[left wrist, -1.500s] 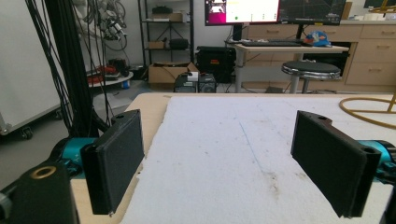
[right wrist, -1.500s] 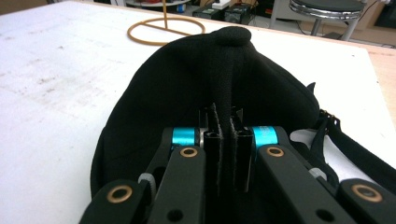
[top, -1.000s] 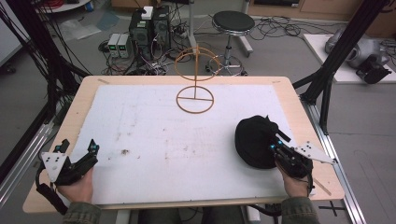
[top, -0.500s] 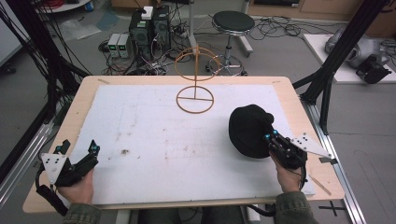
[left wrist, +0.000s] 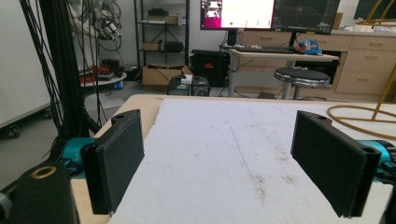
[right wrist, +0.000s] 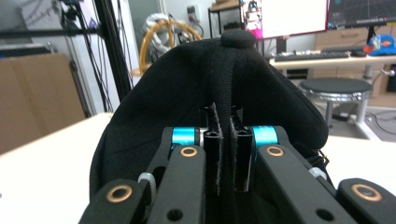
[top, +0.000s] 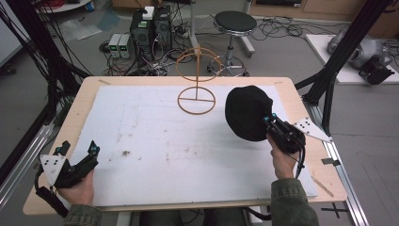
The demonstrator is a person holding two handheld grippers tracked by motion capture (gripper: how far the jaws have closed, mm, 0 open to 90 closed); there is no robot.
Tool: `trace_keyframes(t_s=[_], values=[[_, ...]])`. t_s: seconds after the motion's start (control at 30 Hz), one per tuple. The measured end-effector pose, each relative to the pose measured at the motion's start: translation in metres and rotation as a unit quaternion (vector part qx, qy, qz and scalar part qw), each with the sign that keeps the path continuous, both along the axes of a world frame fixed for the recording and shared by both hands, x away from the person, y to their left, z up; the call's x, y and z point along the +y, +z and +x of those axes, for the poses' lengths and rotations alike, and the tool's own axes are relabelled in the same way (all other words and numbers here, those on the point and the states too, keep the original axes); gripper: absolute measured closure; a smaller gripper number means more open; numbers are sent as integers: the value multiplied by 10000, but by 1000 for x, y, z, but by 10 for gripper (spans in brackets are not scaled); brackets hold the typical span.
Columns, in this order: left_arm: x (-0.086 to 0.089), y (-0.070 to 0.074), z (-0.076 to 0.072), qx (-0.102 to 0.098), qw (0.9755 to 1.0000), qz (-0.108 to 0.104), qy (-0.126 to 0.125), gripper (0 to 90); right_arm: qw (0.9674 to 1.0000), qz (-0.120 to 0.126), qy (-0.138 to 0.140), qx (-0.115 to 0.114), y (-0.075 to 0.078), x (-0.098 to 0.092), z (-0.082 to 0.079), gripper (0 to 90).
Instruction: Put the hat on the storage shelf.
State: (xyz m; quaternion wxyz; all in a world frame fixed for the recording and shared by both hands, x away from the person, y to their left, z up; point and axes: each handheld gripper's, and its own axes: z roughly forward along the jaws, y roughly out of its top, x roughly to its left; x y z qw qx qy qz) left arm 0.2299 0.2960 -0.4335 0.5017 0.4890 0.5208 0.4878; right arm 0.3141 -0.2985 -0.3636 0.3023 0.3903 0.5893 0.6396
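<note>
A black cap hangs lifted above the white mat at the right, and my right gripper is shut on its fabric. In the right gripper view the two jaws pinch a fold of the black cap, right gripper, with the top button pointing up. A gold wire stand with two rings rises at the back middle of the table. My left gripper rests near the front left corner, its jaws wide apart with nothing between them; the left gripper looks across the bare mat.
The white mat covers most of the wooden table. Black frame posts stand at the table's right and left sides. A stool and computer boxes sit on the floor beyond the far edge.
My right gripper has lifted the black cap off the mat and carried it up and toward the back left. The left gripper has stayed still.
</note>
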Motion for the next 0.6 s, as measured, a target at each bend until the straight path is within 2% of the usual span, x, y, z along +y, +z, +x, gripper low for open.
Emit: trace_keyframes(t_s=[0.17, 0.5, 0.6], values=[[-1, 0, -1, 7, 10000, 0, -26, 174, 9998, 140, 59, -105, 11, 4, 9, 874], [1, 0, -2, 10, 10000, -41, -11, 174, 9984, 399, 11, -406, 41, 19, 32, 874], [1, 0, -2, -4, 10000, -64, -6, 174, 9983, 347, 15, -465, 49, 25, 39, 874]])
